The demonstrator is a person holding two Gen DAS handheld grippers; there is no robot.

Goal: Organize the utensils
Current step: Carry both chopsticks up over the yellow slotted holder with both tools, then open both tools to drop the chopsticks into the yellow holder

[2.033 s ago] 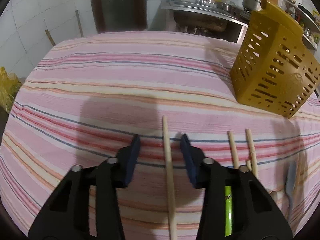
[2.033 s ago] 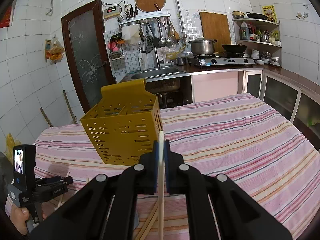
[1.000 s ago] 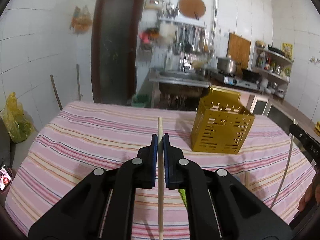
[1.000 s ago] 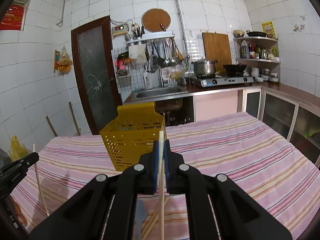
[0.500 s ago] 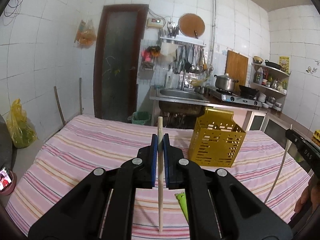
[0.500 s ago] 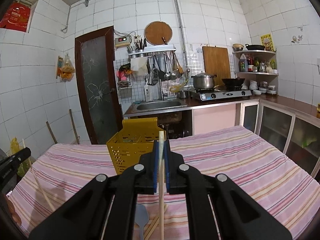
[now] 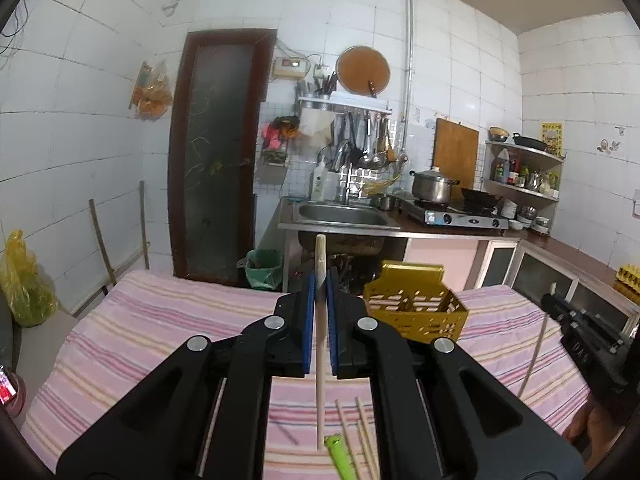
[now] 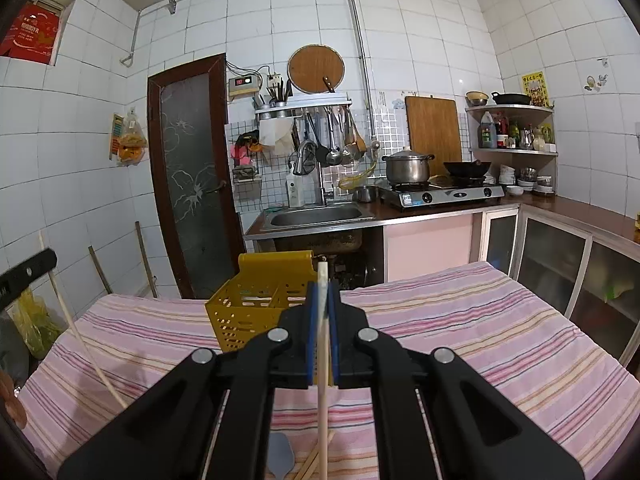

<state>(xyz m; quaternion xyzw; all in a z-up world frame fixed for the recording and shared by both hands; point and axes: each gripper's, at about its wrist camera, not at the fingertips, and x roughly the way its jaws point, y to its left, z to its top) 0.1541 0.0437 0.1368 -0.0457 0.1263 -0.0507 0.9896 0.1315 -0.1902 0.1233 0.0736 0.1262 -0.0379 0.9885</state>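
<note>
Chopsticks are clamped upright, one in the left tool (image 7: 320,280) and one in the right tool (image 8: 323,292), above the striped tabletop (image 8: 460,320).

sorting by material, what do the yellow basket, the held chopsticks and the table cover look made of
Basket: looks like moulded plastic, uniform mustard yellow with punched slots, slightly glossy.
Chopsticks: likely bare wood or bamboo, pale tan, matte, no visible coating.
Table cover: woven cloth, pink with stripes, soft wrinkles at the edges.
</note>
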